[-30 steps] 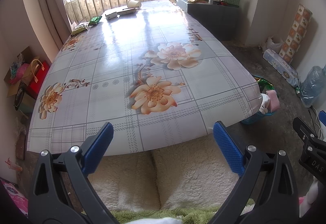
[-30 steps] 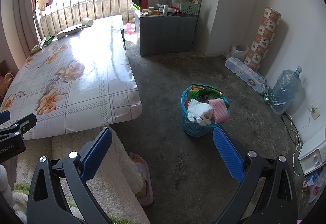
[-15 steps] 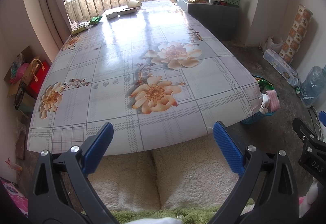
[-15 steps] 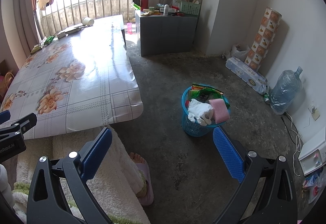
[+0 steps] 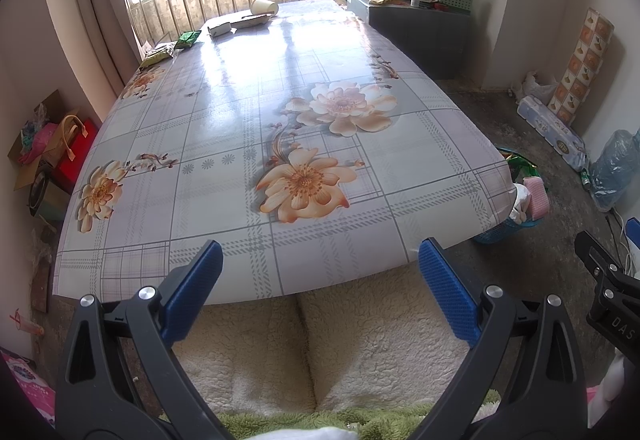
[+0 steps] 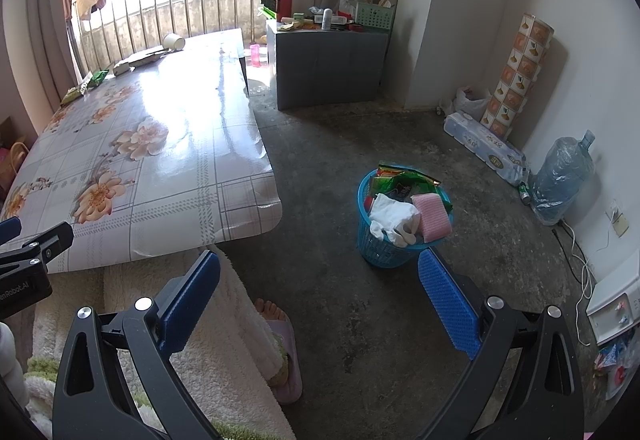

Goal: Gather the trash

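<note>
1. Our left gripper [image 5: 320, 280] sits at the near edge of the table [image 5: 224, 167] — jaws wide apart, nothing between them.
2. Our right gripper [image 6: 320, 292] hangs over bare floor, jaws spread, empty too.
3. Blue basket [image 6: 380, 252] stands on the floor right of the table, stuffed with wrappers, white cloth and a pink sponge [image 6: 432, 217].
4. Remaining trash lies at the table's far end: paper cup [image 5: 264, 5] on its side, green wrappers [image 5: 188, 38].
</note>
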{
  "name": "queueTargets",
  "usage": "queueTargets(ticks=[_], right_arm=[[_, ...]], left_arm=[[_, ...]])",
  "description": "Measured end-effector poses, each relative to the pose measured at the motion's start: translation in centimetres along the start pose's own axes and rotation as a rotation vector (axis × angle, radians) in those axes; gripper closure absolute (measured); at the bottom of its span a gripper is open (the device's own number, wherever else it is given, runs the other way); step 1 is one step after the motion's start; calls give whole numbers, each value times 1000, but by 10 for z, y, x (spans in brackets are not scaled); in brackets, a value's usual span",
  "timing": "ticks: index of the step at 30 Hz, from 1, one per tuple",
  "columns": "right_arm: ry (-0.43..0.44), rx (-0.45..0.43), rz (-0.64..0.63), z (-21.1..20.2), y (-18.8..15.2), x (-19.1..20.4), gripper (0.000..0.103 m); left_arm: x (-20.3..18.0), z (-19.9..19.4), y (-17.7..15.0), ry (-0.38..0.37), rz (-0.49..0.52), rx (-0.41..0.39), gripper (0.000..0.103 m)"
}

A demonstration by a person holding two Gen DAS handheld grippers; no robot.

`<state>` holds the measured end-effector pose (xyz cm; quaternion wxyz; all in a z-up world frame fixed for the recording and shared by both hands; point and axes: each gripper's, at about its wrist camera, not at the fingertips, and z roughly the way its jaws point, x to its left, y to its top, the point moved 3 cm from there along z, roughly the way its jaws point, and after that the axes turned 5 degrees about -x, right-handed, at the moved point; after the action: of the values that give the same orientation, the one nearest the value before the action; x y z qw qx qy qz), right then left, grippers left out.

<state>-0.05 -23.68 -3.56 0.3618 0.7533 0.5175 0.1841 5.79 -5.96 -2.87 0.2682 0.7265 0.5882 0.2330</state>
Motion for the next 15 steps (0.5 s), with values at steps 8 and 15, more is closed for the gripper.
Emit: queueTargets(ticks=[8,15], right_arm=[[1,1,-1,0,0,0,6],[5,1,-2,1,0,4,7]], left_arm=[[-1,0,0,0,0,-1,9],[-1,0,0,0,1,1,9]])
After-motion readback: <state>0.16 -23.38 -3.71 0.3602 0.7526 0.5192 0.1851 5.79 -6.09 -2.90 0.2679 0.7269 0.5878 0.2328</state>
